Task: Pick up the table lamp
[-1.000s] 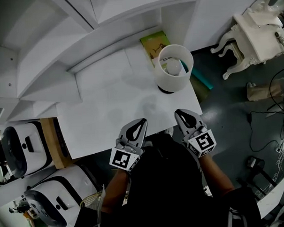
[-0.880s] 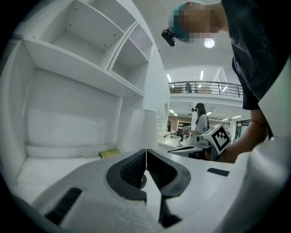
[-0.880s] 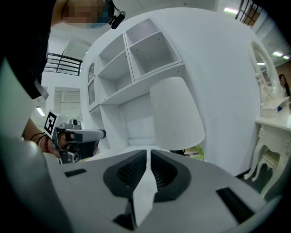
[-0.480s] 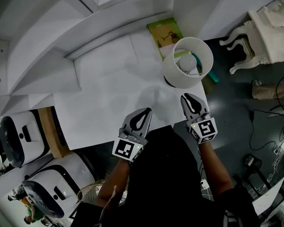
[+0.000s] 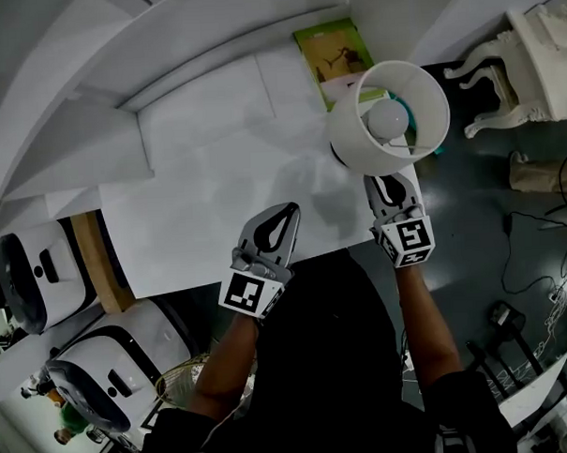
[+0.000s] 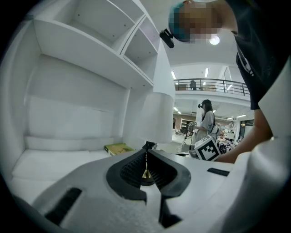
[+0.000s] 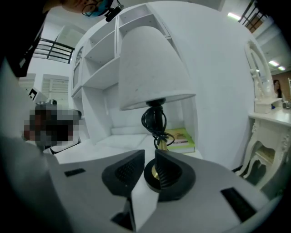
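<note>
Opening the right gripper [image 5: 380,180] at this moment: only a narrow slit between the pads, nothing in it yet. Keeping the left gripper [image 5: 294,207] closed tip to tip and empty, over the near edge of the desktop [image 5: 216,177], about midway along.

Against a second ago: right gripper now off that near edge and forward toward the desktop's far right corner, tips just under the rim of the shade. Left gripper hardly shifted along the near edge. Judged from that: approach nearly over, opening for the grasp under way, no grip taken, lift not begun.

Standing upright at the desktop's far right corner: the table lamp [image 5: 389,120], just beside a green book [image 5: 337,50] lying flat at the desktop's back edge.

From the right gripper: dead ahead and very near. Brass stem with black cord wound round it lined up with the slit. Dark round foot just past the tips, partly hidden behind the right-hand jaw. White shade overhead. Not yet between the jaws. From the left gripper: ahead and off to the right, well apart.
</note>
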Motion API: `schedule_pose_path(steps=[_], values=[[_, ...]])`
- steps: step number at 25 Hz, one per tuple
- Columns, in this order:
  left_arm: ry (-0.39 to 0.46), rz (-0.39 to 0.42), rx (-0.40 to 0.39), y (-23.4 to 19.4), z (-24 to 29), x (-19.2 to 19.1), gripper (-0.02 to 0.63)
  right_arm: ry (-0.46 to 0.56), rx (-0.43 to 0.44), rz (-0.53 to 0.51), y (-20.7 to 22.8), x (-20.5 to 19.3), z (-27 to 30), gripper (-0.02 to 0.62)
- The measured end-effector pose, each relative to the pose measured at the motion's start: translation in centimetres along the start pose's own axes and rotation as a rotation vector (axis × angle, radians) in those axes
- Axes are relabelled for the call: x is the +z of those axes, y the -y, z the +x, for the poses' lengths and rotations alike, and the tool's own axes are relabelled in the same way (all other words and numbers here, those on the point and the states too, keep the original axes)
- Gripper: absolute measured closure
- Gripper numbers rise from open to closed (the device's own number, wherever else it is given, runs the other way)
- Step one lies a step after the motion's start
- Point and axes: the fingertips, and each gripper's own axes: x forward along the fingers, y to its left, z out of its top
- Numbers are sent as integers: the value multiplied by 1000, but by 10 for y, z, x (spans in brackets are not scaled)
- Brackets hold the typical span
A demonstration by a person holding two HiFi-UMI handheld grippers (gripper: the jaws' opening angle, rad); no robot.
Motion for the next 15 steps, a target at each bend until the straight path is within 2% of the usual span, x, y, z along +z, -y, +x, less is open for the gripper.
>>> schedule_pose_path(steps=[5,10,15], values=[[-16,5,0,-3,4,-14,586,0,-16,13,9,-13,15,513],[-21,-39,-15,8,5,-25,586,11,-33,22,24,-16,26,496],[-31,-41,-7,1,3,-41,586,13,-25,15,26,-20,38,456]])
